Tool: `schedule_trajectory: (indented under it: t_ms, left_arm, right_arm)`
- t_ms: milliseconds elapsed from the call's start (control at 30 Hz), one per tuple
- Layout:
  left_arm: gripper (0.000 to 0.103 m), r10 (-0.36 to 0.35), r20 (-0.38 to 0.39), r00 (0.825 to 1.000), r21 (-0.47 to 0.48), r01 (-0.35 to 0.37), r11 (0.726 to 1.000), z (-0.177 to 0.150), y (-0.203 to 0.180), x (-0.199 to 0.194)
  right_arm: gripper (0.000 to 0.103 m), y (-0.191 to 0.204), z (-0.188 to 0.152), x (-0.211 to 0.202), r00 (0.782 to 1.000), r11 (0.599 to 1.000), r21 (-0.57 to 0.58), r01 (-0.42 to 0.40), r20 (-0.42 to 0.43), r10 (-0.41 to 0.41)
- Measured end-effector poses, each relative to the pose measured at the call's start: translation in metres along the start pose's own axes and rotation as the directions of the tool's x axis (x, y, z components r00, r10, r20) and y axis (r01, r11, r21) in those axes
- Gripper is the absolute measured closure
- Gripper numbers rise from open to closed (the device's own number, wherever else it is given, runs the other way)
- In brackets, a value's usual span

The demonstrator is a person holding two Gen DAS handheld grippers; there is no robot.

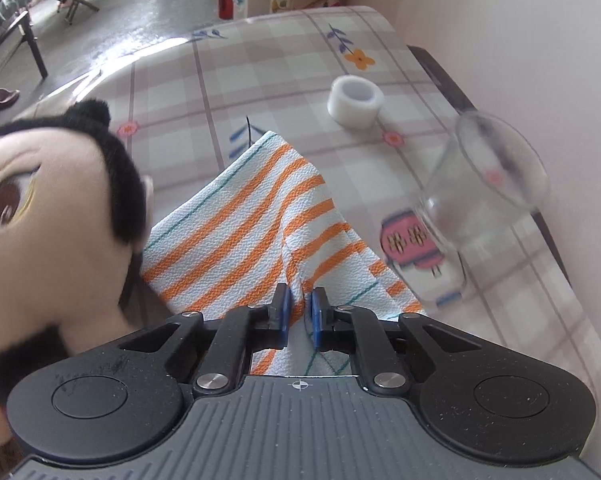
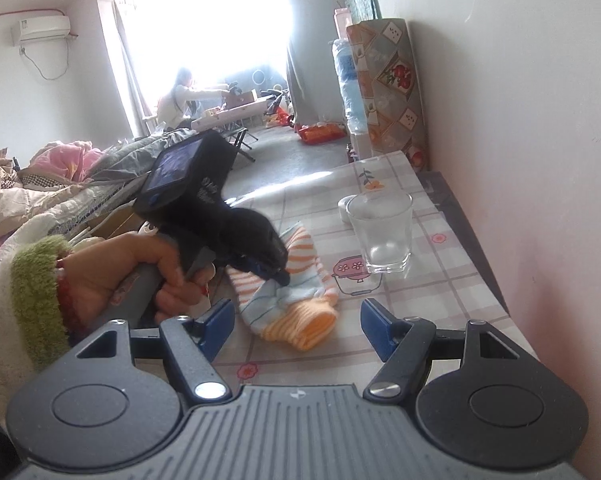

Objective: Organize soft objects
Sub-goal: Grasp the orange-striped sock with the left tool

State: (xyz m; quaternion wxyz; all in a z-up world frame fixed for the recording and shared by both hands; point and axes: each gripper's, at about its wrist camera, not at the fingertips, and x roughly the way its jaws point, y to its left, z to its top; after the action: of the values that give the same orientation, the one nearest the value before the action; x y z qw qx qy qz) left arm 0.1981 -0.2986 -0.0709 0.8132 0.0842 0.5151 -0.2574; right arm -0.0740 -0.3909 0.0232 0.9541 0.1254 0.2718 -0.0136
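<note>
Left claw [image 1: 300,312] is pinching a fold of the striped sock [image 1: 260,216] on the counter [image 1: 260,60], just beside the glass [image 1: 480,192]. Lift slow imo, w/ right claw [image 2: 298,328] spread wide, nothing in it.

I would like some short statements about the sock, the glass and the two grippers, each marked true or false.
1. The left gripper is shut on the striped sock. True.
2. The right gripper holds the glass. False: its fingers stand open, and the glass stands on the table beyond them.
3. The glass is full of water. False: it looks empty.
4. A plush doll is beside the sock. True.
5. The white ring lies on the sock. False: it lies on the tablecloth.
</note>
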Motion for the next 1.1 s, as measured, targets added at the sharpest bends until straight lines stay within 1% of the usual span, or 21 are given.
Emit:
schedule_trajectory:
  t_ms: [67, 133, 200, 233, 300, 333, 367, 400, 433, 500, 600, 633, 700, 733, 767, 800, 833, 867, 967, 1100]
  left_arm:
    - [0.094, -0.037, -0.028, 0.999, 0.03, 0.038, 0.999, -0.013, 0.001, -0.01]
    - [0.092, -0.058, -0.064, 0.996, 0.068, 0.063, 0.996, -0.03, 0.001, -0.016]
    - [0.087, -0.047, -0.066, 0.997, 0.11, 0.054, 0.992, -0.045, 0.001, -0.022]
    - [0.082, -0.048, -0.062, 0.997, 0.12, 0.055, 0.991, -0.049, 0.001, -0.025]
    - [0.075, -0.064, -0.067, 0.996, 0.107, 0.071, 0.992, -0.053, 0.003, -0.028]
    - [0.062, -0.072, -0.065, 0.995, 0.099, 0.078, 0.992, -0.054, 0.004, -0.028]
    - [0.045, -0.077, -0.064, 0.995, 0.092, 0.083, 0.992, -0.054, 0.005, -0.028]
    - [0.035, -0.077, -0.055, 0.995, 0.086, 0.082, 0.993, -0.054, 0.005, -0.027]
    - [0.021, -0.068, -0.042, 0.997, 0.086, 0.072, 0.994, -0.055, 0.005, -0.026]
    - [0.019, -0.045, -0.039, 0.998, 0.113, 0.05, 0.992, -0.056, 0.001, -0.021]
    - [0.015, 0.007, 0.003, 1.0, 0.187, -0.008, 0.982, -0.065, -0.012, -0.019]
    - [0.015, 0.011, 0.019, 1.0, 0.18, -0.014, 0.984, -0.068, -0.012, -0.019]
    - [0.02, 0.01, 0.033, 0.999, 0.165, -0.015, 0.986, -0.069, -0.011, -0.021]
    - [0.032, 0.008, 0.044, 0.999, 0.16, -0.015, 0.987, -0.07, -0.01, -0.023]
    - [0.046, 0.01, 0.055, 0.998, 0.156, -0.019, 0.988, -0.071, -0.01, -0.025]
    - [0.053, 0.006, 0.06, 0.998, 0.153, -0.015, 0.988, -0.071, -0.01, -0.027]
    - [0.066, 0.005, 0.062, 0.998, 0.151, -0.014, 0.988, -0.071, -0.01, -0.029]
    - [0.076, -0.002, 0.063, 0.998, 0.149, -0.008, 0.989, -0.071, -0.01, -0.03]
    - [0.086, 0.002, 0.076, 0.997, 0.158, -0.014, 0.987, -0.073, -0.012, -0.031]
    - [0.092, 0.012, 0.099, 0.995, 0.167, -0.029, 0.986, -0.077, -0.013, -0.033]
  right_arm:
    - [0.031, -0.001, 0.0, -0.005, 1.0, 1.0, -0.002, 0.006, 0.004, -0.006]
    - [0.031, -0.003, -0.001, -0.007, 1.0, 1.0, -0.001, 0.009, 0.007, -0.009]
    - [0.031, -0.005, -0.001, -0.008, 1.0, 1.0, 0.002, 0.01, 0.009, -0.01]
    - [0.031, -0.006, -0.002, -0.008, 1.0, 1.0, 0.003, 0.011, 0.009, -0.011]
    - [0.031, -0.008, -0.002, -0.005, 1.0, 1.0, 0.011, 0.016, 0.002, -0.016]
    - [0.031, -0.01, -0.001, -0.004, 1.0, 1.0, 0.017, 0.017, -0.003, -0.017]
    - [0.031, -0.011, -0.001, -0.003, 1.0, 1.0, 0.022, 0.018, -0.006, -0.018]
    - [0.031, -0.012, -0.001, -0.002, 1.0, 1.0, 0.024, 0.016, -0.007, -0.016]
    - [0.031, -0.012, 0.0, -0.001, 1.0, 1.0, 0.024, 0.015, -0.007, -0.014]
    - [0.031, -0.012, 0.0, -0.001, 1.0, 1.0, 0.022, 0.014, -0.006, -0.014]
    - [0.031, -0.011, -0.002, -0.001, 1.0, 1.0, 0.022, 0.016, -0.009, -0.016]
    - [0.031, -0.01, -0.002, -0.001, 1.0, 1.0, 0.023, 0.016, -0.011, -0.016]
    - [0.031, -0.009, -0.002, -0.002, 1.0, 1.0, 0.023, 0.019, -0.012, -0.019]
    - [0.031, -0.009, -0.002, -0.002, 1.0, 1.0, 0.022, 0.021, -0.012, -0.02]
    - [0.031, -0.008, -0.001, -0.002, 1.0, 1.0, 0.021, 0.021, -0.012, -0.021]
    - [0.031, -0.007, -0.001, -0.003, 1.0, 1.0, 0.02, 0.021, -0.011, -0.021]
    - [0.031, -0.007, 0.0, -0.004, 1.0, 1.0, 0.019, 0.021, -0.01, -0.021]
    - [0.031, -0.006, 0.001, -0.004, 1.0, 1.0, 0.017, 0.022, -0.009, -0.022]
    - [0.031, -0.003, 0.003, -0.006, 1.0, 1.0, 0.005, 0.026, -0.006, -0.026]
    - [0.031, 0.001, 0.008, -0.007, 1.0, 0.999, -0.013, 0.03, -0.002, -0.03]
